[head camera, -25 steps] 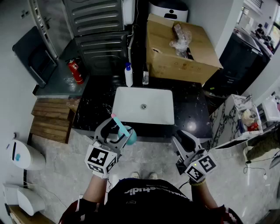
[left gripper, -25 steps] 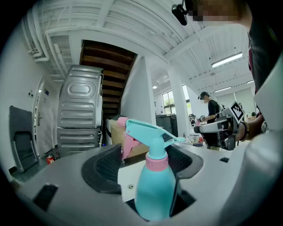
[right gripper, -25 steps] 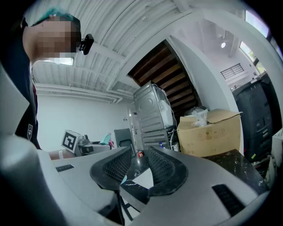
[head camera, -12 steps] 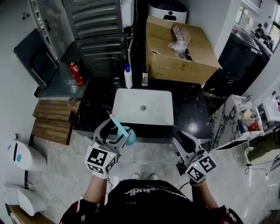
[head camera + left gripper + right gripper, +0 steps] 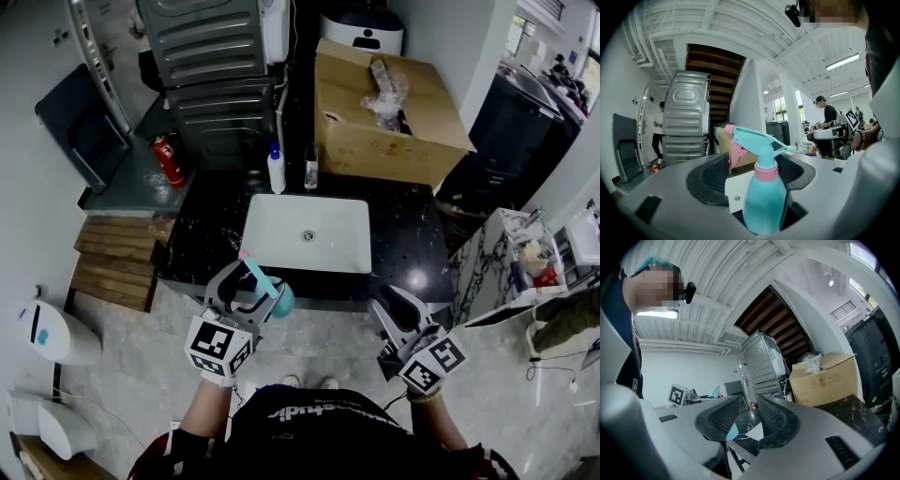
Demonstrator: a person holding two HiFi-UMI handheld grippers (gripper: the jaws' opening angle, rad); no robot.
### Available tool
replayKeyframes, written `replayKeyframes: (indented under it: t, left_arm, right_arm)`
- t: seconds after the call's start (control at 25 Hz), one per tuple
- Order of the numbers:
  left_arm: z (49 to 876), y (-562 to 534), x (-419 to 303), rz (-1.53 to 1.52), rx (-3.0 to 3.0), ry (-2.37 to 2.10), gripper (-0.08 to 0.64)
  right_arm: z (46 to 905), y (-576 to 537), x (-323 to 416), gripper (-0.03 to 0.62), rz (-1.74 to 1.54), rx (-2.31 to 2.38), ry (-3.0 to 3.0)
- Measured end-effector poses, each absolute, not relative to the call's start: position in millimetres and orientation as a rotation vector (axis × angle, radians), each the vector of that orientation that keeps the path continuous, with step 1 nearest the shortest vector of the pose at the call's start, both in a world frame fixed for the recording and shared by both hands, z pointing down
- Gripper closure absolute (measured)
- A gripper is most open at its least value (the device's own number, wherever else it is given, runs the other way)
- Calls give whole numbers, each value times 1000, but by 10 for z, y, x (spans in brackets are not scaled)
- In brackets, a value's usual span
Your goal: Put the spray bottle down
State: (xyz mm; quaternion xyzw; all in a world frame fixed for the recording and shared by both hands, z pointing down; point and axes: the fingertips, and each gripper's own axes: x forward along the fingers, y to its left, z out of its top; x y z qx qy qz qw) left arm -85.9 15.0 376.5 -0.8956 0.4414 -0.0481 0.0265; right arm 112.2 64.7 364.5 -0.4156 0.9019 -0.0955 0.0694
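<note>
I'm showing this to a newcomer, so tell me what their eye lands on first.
The turquoise spray bottle with its pink collar stands out, clamped in the left gripper just in front of the black counter. Beyond it the white sink glows against that dark stone, and a big cardboard box sits behind.

Teal spray bottle [image 5: 761, 201] with pink collar; white sink [image 5: 281, 239], black white-veined counter [image 5: 412, 234]
</note>
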Motion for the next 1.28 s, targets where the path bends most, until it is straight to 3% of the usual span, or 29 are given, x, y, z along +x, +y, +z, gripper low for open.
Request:
replayKeyframes:
  t: [0.8, 1.28]
  left_arm:
    - [3779, -91, -635, -202, -2675, 1519, 232]
    - [3916, -1252, -925, -186, -2698, 1492, 233]
  right_arm:
    - [3842, 427, 1607, 460, -340, -1139, 2743]
    - [3974, -599, 1295, 454, -344, -1193, 2757]
